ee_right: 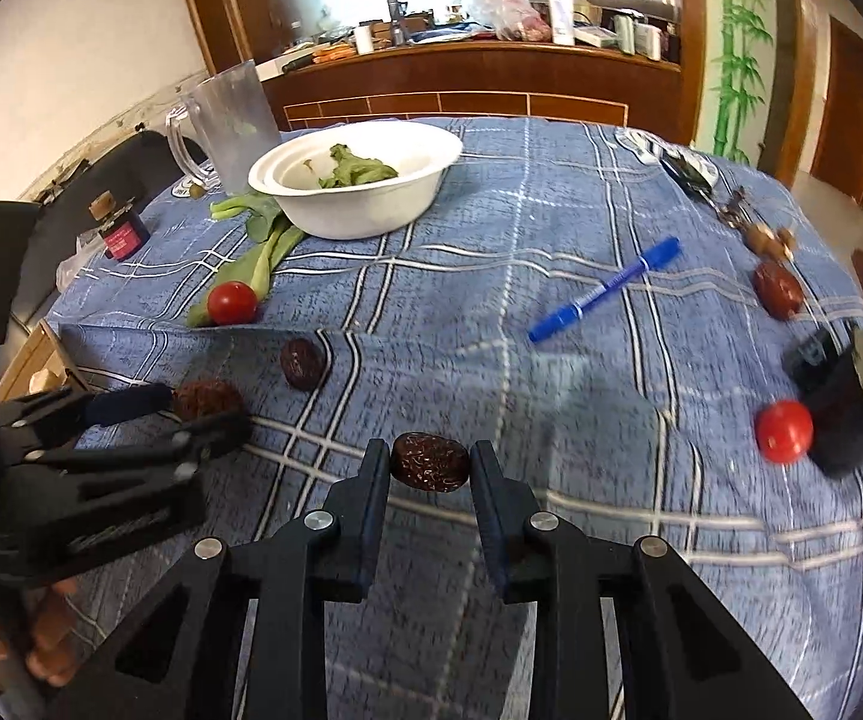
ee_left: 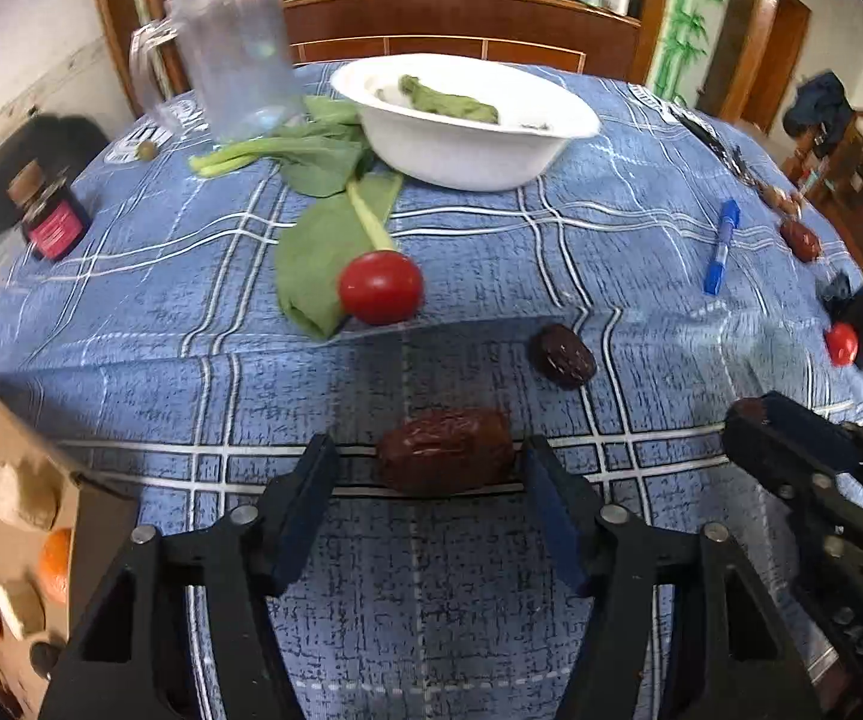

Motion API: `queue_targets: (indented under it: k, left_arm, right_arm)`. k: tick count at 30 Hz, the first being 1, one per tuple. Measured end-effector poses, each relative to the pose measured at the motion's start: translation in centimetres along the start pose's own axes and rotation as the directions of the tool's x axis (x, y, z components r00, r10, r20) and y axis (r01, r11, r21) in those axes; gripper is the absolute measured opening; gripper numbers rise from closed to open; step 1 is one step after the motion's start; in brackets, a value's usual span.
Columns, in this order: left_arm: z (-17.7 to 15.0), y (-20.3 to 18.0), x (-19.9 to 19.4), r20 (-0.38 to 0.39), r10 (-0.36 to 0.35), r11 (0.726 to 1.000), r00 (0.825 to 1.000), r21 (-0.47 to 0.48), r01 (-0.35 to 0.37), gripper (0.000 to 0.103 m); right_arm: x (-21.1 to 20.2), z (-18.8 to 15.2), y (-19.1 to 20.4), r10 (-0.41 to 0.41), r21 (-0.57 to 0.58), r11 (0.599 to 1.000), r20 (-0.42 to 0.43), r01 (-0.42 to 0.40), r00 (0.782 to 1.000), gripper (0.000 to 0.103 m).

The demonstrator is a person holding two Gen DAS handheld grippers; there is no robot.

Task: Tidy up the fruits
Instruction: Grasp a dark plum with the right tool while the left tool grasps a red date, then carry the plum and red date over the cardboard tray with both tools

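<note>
Between the fingers of my left gripper [ee_left: 429,449] a dark red date [ee_left: 446,450] lies on the blue checked cloth; the right pad is at its end and the left pad stands clear of it, so the gripper is open. My right gripper [ee_right: 429,453] is shut on a second date [ee_right: 429,461], pads pressing both ends, low over the cloth. A third date [ee_left: 563,355] and a cherry tomato [ee_left: 380,287] lie just beyond. Another tomato [ee_right: 784,431] and another date [ee_right: 778,290] sit at the right. A cardboard box [ee_left: 104,531] at the near left holds oranges [ee_left: 54,564].
A white bowl [ee_left: 557,150] with greens stands at the back, leafy stalks [ee_left: 311,252] before it, a clear plastic jug [ee_left: 233,54] to its left. A small bottle [ee_left: 50,216] is far left. A blue pen [ee_right: 605,288] and a black object [ee_right: 845,408] lie right.
</note>
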State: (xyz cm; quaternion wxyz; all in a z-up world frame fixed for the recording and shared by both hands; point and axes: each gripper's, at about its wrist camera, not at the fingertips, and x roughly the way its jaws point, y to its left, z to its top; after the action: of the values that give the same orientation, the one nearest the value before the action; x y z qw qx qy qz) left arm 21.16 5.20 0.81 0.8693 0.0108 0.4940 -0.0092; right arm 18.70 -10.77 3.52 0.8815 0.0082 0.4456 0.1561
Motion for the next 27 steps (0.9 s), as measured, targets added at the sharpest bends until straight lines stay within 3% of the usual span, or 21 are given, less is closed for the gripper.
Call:
queue_targets:
  k: [1,7,15,27]
  left_arm:
    - [-0.1,0.0,-0.3,0.006,-0.001,1.000,1.000,0.006,0.001,0.044]
    - [-1.7,1.7,-3.6,0.003,-0.085,0.996,0.996,-0.033,0.085,0.044]
    - [-6.7,3.5,-9.1,0.023,-0.114,0.993,0.993,-0.025,0.115,0.044]
    - [-13.6,7.2,-14.5,0.061,-0.114,0.989,0.992,-0.086,0.119,0.044]
  right_arm:
    - [-0.2,-0.2,0.0,0.001,0.008,1.000,0.002,-0.001,1.000,0.029]
    - [-2.3,-1.4,0.5,-0.005,0.031,1.000,0.028,0.005,1.000,0.029]
    - [-6.1,-3.8,2.4,-0.021,0.011,1.000,0.057,0.020,0.998,0.030]
    - [-8.1,-9.5,5.8,-0.032,-0.007,0.999,-0.023,0.032,0.999,0.030]
